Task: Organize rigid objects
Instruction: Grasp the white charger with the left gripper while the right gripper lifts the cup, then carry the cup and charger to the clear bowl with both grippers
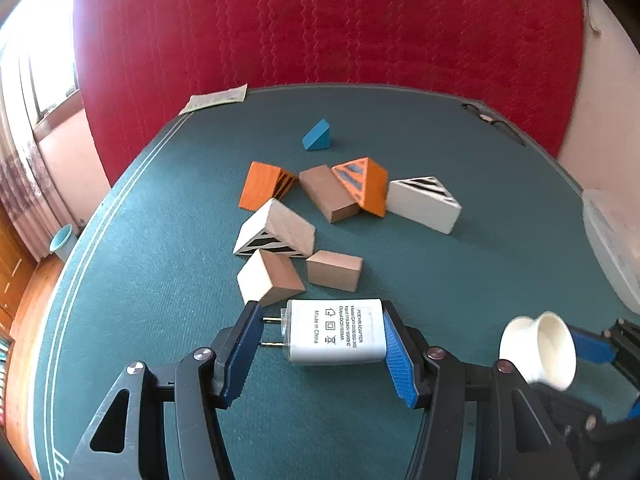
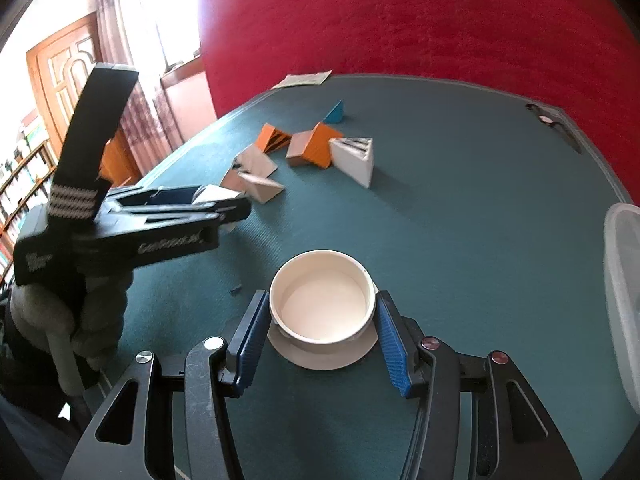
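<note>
My left gripper is shut on a white power adapter, its two prongs pointing left, held just above the green table. My right gripper is shut on a white round cup-like piece with a flared base; it also shows in the left wrist view. A pile of wooden blocks, orange, plain, white striped and one blue wedge, lies beyond the adapter. The left gripper body shows in the right wrist view.
A clear plastic container sits at the table's right edge. A paper slip lies at the far left corner and a dark object at the far right edge. A red quilted cloth hangs behind the table.
</note>
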{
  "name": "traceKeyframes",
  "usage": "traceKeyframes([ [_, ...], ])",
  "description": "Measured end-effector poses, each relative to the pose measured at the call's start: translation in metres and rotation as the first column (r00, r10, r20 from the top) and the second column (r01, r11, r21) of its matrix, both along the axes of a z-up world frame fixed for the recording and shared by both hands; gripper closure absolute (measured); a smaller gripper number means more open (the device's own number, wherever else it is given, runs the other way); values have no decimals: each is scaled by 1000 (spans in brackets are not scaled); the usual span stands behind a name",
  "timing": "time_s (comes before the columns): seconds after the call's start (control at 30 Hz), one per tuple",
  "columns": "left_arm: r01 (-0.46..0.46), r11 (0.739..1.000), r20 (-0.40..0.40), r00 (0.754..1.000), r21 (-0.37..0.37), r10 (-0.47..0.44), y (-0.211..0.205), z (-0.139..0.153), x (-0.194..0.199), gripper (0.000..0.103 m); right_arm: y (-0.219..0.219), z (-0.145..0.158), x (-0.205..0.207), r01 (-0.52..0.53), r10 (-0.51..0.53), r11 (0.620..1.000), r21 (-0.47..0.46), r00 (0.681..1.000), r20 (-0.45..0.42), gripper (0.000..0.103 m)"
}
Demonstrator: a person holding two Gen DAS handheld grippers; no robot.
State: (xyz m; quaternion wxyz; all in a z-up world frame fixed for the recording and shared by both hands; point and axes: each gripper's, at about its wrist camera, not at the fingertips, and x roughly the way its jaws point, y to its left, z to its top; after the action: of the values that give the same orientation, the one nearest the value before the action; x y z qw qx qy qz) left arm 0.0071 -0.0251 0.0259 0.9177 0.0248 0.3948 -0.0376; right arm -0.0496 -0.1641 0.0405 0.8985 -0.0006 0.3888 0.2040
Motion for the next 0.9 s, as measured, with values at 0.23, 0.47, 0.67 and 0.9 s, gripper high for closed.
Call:
traceKeyframes([
  [0.23,27,1000,31,999,2,-27,-16,13,-14,42,-28,17,-8,75,-76,997,16,996,44,49],
  [0.47,67,998,45,997,0,-67,-38,21,-22,42,-64,30,-18,169,-170,985,19,983,72,49],
  [0.67,105,994,44,994,4,-105,-58,23,-23,42,-103,38,-25,274,-276,961,26,957,90,49],
  [0.9,147,989,45,988,15,-147,-77,24,-27,42,-158,47,-32,442,-442,897,22,889,123,49],
])
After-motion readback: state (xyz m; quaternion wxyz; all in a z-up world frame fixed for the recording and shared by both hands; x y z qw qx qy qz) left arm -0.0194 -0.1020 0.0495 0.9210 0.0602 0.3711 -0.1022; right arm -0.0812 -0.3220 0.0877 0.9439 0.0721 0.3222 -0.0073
